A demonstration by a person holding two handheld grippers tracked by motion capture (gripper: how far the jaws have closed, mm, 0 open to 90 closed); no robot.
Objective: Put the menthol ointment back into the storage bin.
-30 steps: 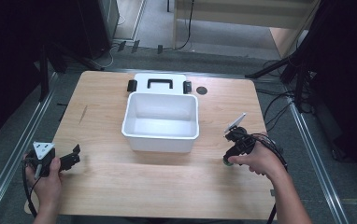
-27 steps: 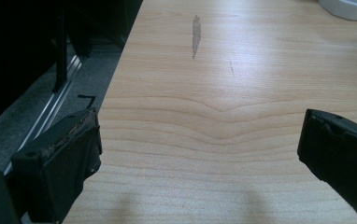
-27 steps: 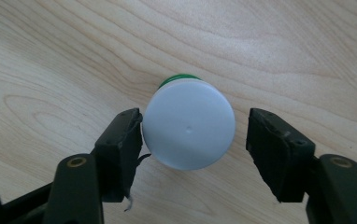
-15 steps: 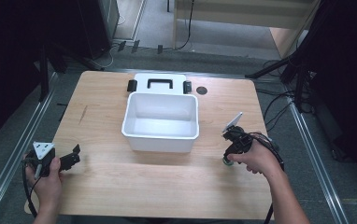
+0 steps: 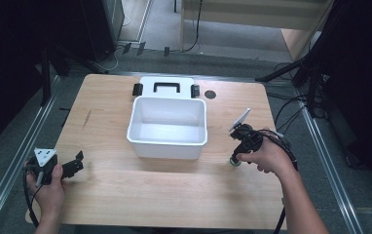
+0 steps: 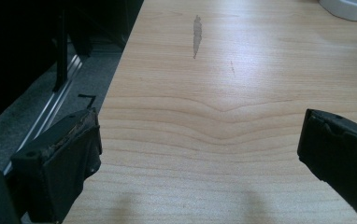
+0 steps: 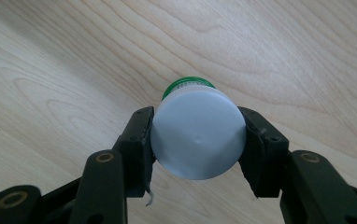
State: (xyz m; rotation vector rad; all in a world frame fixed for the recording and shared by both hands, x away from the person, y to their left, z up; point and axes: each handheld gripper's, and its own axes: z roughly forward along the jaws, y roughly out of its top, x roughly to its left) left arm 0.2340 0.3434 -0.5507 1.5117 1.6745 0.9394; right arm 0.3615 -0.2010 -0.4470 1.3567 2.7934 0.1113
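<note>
Near the front left corner of the pale wooden table (image 5: pixel 164 195), the left gripper (image 6: pixel 200 154) is held low over bare wood with its jaws spread wide and nothing between them. Toward the middle, closer to the back edge, stands a white rectangular plastic tub (image 5: pixel 141 141), open at the top; as far as its inside shows, it is empty. Its flat white lid with a black handle and black side clips (image 5: pixel 166 87) lies flat just behind it, touching or almost touching its rear wall, and a small dark round mark or hole (image 5: pixel 210 94) sits near that lid, by the back edge. Toward the right edge, the right gripper (image 7: pixel 197 140) is closed on a small round container with a white cap and a green band beneath it (image 7: pixel 196 133), the jaws pressing the cap's opposite sides while the piece sits at or just above the wood. It looks light, rigid and smooth, so probably slippery; the cap's rim, squarely across its width, seems the surest hold.
</note>
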